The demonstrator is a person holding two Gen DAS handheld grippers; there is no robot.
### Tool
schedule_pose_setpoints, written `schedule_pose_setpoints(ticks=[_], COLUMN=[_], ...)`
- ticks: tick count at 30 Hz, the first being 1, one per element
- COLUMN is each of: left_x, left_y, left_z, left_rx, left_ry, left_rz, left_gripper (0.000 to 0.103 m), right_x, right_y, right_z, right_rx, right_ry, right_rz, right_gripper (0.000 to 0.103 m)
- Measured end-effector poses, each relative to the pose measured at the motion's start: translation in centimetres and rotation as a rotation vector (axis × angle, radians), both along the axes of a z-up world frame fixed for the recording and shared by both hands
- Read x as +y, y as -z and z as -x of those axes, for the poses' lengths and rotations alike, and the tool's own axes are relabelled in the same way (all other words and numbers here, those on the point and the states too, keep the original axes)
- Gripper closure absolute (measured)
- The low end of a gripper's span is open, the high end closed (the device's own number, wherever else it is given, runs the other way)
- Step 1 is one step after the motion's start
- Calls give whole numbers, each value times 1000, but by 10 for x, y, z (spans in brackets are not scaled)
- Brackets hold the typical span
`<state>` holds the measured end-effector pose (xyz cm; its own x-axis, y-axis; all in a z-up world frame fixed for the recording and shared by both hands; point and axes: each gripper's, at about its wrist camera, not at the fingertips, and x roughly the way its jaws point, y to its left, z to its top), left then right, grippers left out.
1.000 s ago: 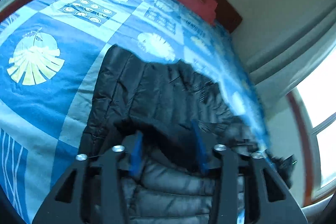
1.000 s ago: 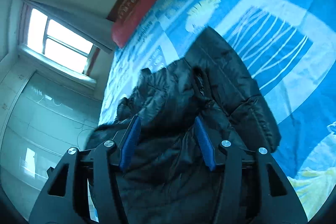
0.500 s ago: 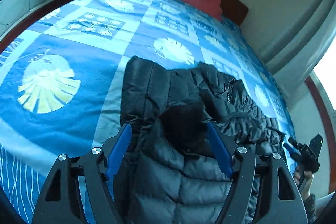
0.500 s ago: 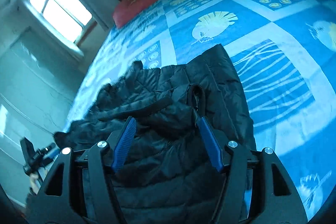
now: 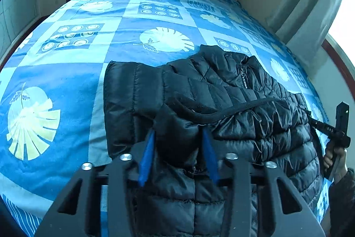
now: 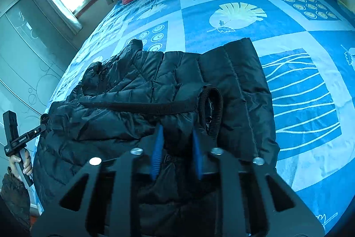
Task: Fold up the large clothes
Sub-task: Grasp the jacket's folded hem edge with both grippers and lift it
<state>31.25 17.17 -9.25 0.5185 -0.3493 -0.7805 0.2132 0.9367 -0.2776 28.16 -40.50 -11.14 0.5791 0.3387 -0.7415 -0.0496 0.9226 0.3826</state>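
Both tools narrowed, levelled: left tool (image 5: 178, 137), right tool (image 6: 177, 137) pinching jacket (image 5: 233, 103).

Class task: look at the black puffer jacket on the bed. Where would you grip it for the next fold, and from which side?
Probably the black puffer jacket by its ribbed cuff, which stands up as a thin loop on top of the quilting. The right gripper sits just short of it, so come from the near edge, fingers straddling the band.

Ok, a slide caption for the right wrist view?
Right tongs shut on black quilted puffer jacket spread over blue patterned bedspread.
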Motion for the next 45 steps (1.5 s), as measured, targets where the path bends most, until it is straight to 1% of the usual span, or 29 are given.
schedule_pose_setpoints(ticks=[2,3,5,9,12,15,17,19,21,24,26,28,32,34,38,40,43,45], left_x=[-5,-8,-11,-16,-17,-16,-16,-16,-20,-30,-34,-36,-36,-36,-35,-35,-34,-35], left_y=[-4,-7,-14,-38,-62,-84,-93,-99,-99,-88,-72,-47,-7,11,31,41,51,53], left_z=[5,8,15,32,37,27,12,-8,-34,-71,-90,-109,-128,-134,-140,-142,-143,-145], left_rx=[-25,-42,-71,-144,-205,-259,-278,-278,-271,-261,-241,-200,-146,-126,-98,-83,-80,-71], left_ry=[13,21,25,22,5,-31,-58,-86,-114,-141,-163,-191,-218,-222,-225,-227,-238,-240], left_rz=[-34,-52,-75,-98,-100,-104,-102,-94,-107,-170,-191,-209,-232,-248,-253,-250,-236,-236], left_gripper=[78,81,86,89,90,90,90,90,90,90,90,90,90,90,89,88,87,84], right_x=[3,4,7,14,18,20,23,25,30,37,42,46,45,43,39,36,35,34], right_y=[-5,-7,-17,-44,-72,-102,-113,-119,-119,-107,-86,-63,-18,0,24,35,41,41], right_z=[5,7,17,34,39,24,4,-20,-50,-85,-111,-126,-151,-156,-164,-165,-166,-167], right_rx=[-19,-29,-63,-140,-210,-273,-289,-294,-288,-259,-215,-181,-110,-79,-23,-8,-8,-3], right_ry=[1,2,4,0,-5,12,28,43,60,75,84,93,108,113,124,136,145,145], right_rz=[14,16,21,54,86,106,118,128,145,173,191,215,241,242,222,205,191,183], right_gripper=[90,93,94,96,96,96,96,96,96,96,96,96,96,96,93,88,86,85])
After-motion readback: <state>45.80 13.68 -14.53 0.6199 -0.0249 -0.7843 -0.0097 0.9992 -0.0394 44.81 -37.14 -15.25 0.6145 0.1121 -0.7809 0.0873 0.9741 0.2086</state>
